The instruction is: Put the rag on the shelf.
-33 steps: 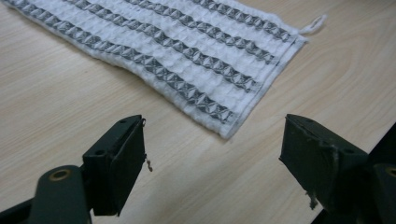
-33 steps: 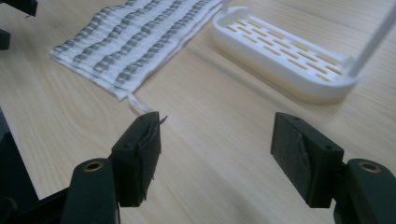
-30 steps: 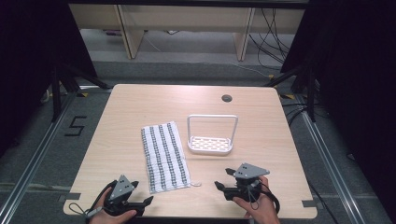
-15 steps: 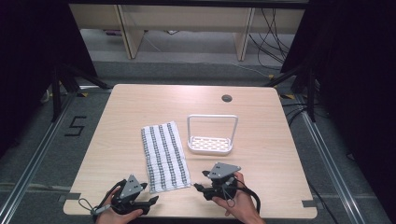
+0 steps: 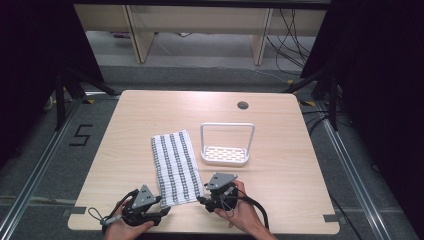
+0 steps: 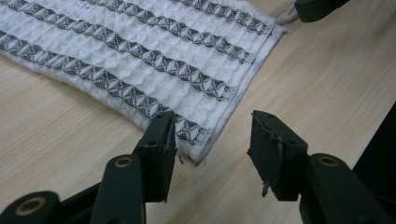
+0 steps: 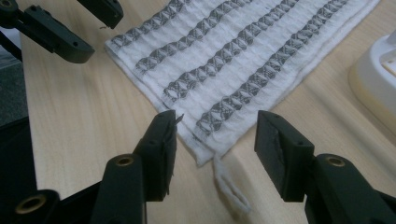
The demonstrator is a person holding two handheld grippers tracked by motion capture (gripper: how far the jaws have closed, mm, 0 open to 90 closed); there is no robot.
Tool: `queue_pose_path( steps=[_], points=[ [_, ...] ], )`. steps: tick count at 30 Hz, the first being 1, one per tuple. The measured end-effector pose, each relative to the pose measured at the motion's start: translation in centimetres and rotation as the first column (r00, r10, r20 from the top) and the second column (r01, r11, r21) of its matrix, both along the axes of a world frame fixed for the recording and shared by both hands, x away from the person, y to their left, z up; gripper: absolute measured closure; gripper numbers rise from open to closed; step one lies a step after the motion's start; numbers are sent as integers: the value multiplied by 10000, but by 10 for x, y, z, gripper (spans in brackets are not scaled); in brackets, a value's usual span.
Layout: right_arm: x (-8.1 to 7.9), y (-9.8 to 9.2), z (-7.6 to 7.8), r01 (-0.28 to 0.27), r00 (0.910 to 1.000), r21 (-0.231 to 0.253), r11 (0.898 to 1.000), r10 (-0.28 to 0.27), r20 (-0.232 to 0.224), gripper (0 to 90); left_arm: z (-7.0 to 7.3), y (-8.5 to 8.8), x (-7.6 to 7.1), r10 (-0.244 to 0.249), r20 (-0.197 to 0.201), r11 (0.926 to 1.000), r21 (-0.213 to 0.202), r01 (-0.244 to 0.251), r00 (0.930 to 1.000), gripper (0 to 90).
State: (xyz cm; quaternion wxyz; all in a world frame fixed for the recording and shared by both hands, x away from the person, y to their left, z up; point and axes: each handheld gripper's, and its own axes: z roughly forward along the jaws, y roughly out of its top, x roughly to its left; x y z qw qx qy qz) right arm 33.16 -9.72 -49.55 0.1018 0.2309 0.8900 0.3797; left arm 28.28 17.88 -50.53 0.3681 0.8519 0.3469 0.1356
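The towel (image 5: 176,167) lies flat on the surface (image 5: 130,120), left of the rack (image 5: 226,150). Each near corner sits between jaws that have just been closing: the left tool (image 6: 212,149) and the right tool (image 7: 215,142), both not yet gripping.

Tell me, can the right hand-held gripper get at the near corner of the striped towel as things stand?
Probably yes. The right hand-held gripper has been closing, its jaws astride the striped towel's near corner without pinching it, and nothing lies between them but bare table.
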Motion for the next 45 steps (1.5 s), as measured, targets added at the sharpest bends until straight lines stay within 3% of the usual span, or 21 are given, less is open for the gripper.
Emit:
queue_pose_path(
  steps=[1, 2, 9, 10, 13, 15, 17, 18, 21, 22, 23, 25, 26, 28, 34, 35, 36, 37, 38, 40, 45],
  points=[
    [0, 2, -1, 19, 9999, 26, 10000, -19, -124, 499, 0, 0, 1, -21, -64, 9999, 132, 22, 10000, 503],
    [2, 5, -3, -80, 10000, -98, 9999, 80, -43, 502, -1, -1, 0, 85, -97, 9999, -73, -86, 9999, 503],
    [7, 13, -7, -18, 10000, -188, 9998, 17, -67, 516, -4, -5, 7, -10, -199, 9995, 303, 16, 9998, 523],
    [7, 14, -8, 31, 9998, -174, 9998, -35, -179, 518, -3, -4, 8, -203, -219, 9981, 579, 215, 9996, 524],
    [7, 16, -9, 78, 9993, -193, 9998, -85, -373, 528, -4, -6, 10, -118, -192, 9986, 506, 128, 9997, 540],
    [11, 17, -12, -113, 9997, -368, 9993, 105, -220, 551, -4, -8, 11, -115, -259, 9979, 639, 131, 9996, 565],
    [12, 18, -14, -101, 9993, -480, 9988, 83, -372, 567, -4, -9, 12, -121, -164, 9965, 825, 134, 9998, 597],
    [12, 18, -14, -149, 9997, -691, 9975, 135, -209, 583, -4, -9, 12, -148, -97, 9958, 905, 156, 9998, 638],
    [12, 19, -15, -90, 9996, -542, 9985, 75, -275, 628, -4, -9, 13, -243, -69, 9949, 979, 249, 9997, 724],
    [11, 18, -16, -5, 9979, -280, 9996, -14, -647, 694, -5, -11, 12, -170, 168, 9955, 940, 154, 9997, 760],
    [11, 18, -17, -9, 9982, -275, 9996, -8, -605, 723, -5, -11, 12, -170, 168, 9955, 940, 154, 9997, 776],
    [12, 17, -17, -96, 9986, -298, 9995, 80, -524, 757, -4, -11, 12, -533, 202, 9907, 1264, 503, 9984, 802],
    [11, 17, -16, -278, 9969, -107, 9996, 269, -740, 816, -4, -12, 12, -579, 293, 9892, 1364, 534, 9979, 838],
    [11, 17, -17, -392, 9949, 14, 9992, 391, -934, 844, -4, -13, 12, -597, 330, 9893, 1349, 548, 9977, 851],
    [10, 16, -16, -188, 9958, 57, 9998, 192, -897, 865, 0, -15, 10, -834, 373, 9902, 1153, 787, 9958, 862],
    [11, 14, -15, -180, 9952, 128, 9998, 192, -964, 866, 1, -16, 9, -683, 440, 9941, 875, 642, 9967, 862],
    [11, 14, -15, -180, 9952, 128, 9998, 192, -964, 866, 1, -16, 9, -683, 440, 9941, 875, 642, 9967, 863],
    [11, 12, -10, -134, 9961, 296, 9995, 160, -872, 867, 5, -14, 9, -885, 424, 9911, 1036, 837, 9952, 863],
    [11, 12, -7, -88, 9967, 370, 9993, 117, -802, 867, 6, -16, 8, -686, 455, 9953, 716, 653, 9966, 863],
    [10, 11, 0, -127, 9974, 579, 9982, 167, -700, 867, 13, -14, 6, -798, 615, 9956, 535, 766, 9949, 863],
    [8, 10, 17, -166, 9990, 922, 9956, 202, -392, 868, 28, -8, 6, -870, 722, 9958, 335, 847, 9936, 864]
  ],
)
